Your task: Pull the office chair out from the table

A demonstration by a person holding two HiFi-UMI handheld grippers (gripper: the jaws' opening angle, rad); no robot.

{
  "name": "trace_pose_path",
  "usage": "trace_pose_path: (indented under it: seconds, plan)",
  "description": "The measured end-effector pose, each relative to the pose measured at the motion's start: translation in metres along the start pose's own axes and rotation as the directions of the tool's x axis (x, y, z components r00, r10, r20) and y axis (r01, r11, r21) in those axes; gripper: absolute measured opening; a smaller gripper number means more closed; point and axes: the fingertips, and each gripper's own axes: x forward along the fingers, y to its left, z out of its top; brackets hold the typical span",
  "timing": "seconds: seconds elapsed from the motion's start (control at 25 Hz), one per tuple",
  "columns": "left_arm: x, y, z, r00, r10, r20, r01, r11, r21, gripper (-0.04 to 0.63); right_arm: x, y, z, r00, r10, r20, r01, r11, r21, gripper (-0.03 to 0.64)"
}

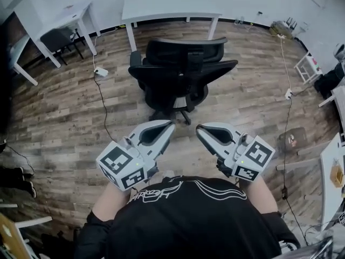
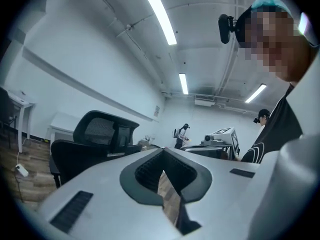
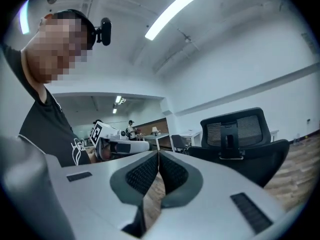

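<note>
The black office chair (image 1: 180, 72) stands on the wood floor, out from the white table (image 1: 167, 4) behind it, its backrest toward the table. Both grippers are held close in front of the person's chest, short of the chair and touching nothing. My left gripper (image 1: 171, 125) points inward toward the right one, jaws shut and empty. My right gripper (image 1: 199, 128) mirrors it, also shut and empty. In the left gripper view the shut tips (image 2: 162, 150) point level, with the chair (image 2: 95, 139) off to the left. In the right gripper view the chair (image 3: 240, 134) stands to the right of the shut tips (image 3: 158, 153).
A second white desk (image 1: 59, 20) with a dark chair (image 1: 56, 39) stands at the far left. A power strip with its cable (image 1: 101, 72) lies on the floor left of the office chair. Another cable (image 1: 288, 93) runs down the right. Other people (image 2: 181, 135) stand far back.
</note>
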Motion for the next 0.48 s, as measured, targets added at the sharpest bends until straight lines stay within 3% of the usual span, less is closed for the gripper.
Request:
trace_pose_path:
  seconds: [0.32,0.48]
  plan:
    - [0.003,-0.071,-0.022,0.999,0.039,0.016,-0.039,0.999,-0.031,0.006,-0.064,0.027,-0.012,0.998,0.015,0.062,-0.020,0.997,0.077,0.037]
    - [-0.003,-0.101,-0.023,0.998,0.051,0.027,-0.051,0.999,0.000,0.006,-0.085,0.043,-0.015,0.997,0.021,0.077,-0.026,0.998,0.061,0.035]
